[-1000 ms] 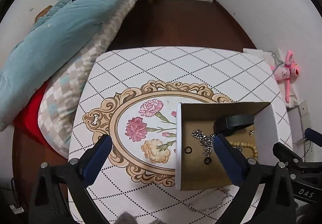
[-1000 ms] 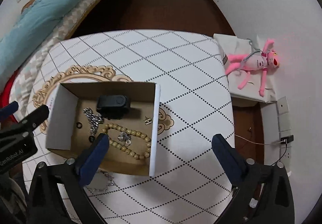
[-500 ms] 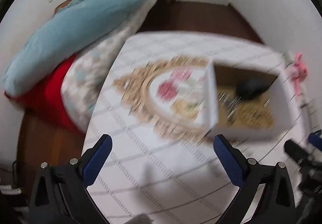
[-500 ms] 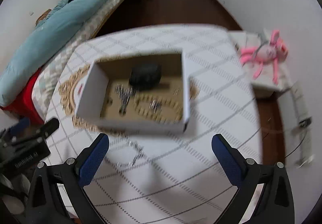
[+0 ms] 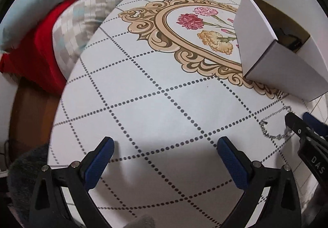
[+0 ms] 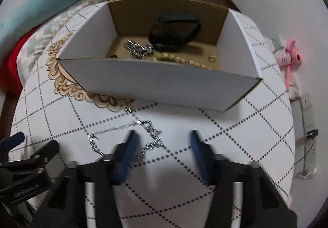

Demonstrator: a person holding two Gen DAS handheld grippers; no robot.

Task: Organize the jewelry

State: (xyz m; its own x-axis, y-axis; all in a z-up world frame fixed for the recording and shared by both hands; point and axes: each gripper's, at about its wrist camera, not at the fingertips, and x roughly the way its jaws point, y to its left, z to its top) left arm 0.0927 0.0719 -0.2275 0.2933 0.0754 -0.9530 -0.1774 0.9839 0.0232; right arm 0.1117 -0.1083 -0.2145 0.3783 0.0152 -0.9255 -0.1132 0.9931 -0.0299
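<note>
Lettering is showing on both tools: "DAS" on the right gripper's (image 5: 305, 123) black body in the left wrist view, and "CenRobot.AI" on the left gripper's (image 6: 30, 146) body in the right wrist view.

Taking the white cardboard box (image 6: 164, 82) as the landmark, a silver chain (image 6: 131, 135) is lying on the table (image 6: 256, 125) just in front of the box's near wall, loosely looped. The right gripper (image 6: 163, 146) is hovering over it with its blue fingers (image 6: 125, 156) standing apart, one end of the chain lying between them and nothing clamped. Inside the box, a black band (image 6: 174, 31) is sitting toward the far wall, a second, bunched silver chain (image 6: 137, 48) is lying to its left, and a string of tan beads (image 6: 180, 59) is running along the near wall, with a small metal piece (image 6: 212, 57) at the right.

To the left of the box, the left gripper (image 5: 164, 156) is hanging over bare patterned tabletop with its blue pads (image 5: 98, 162) spread wide, gripping nothing. Beyond the box's right side, a pink plush toy (image 6: 287, 58) is lying against the wall.
</note>
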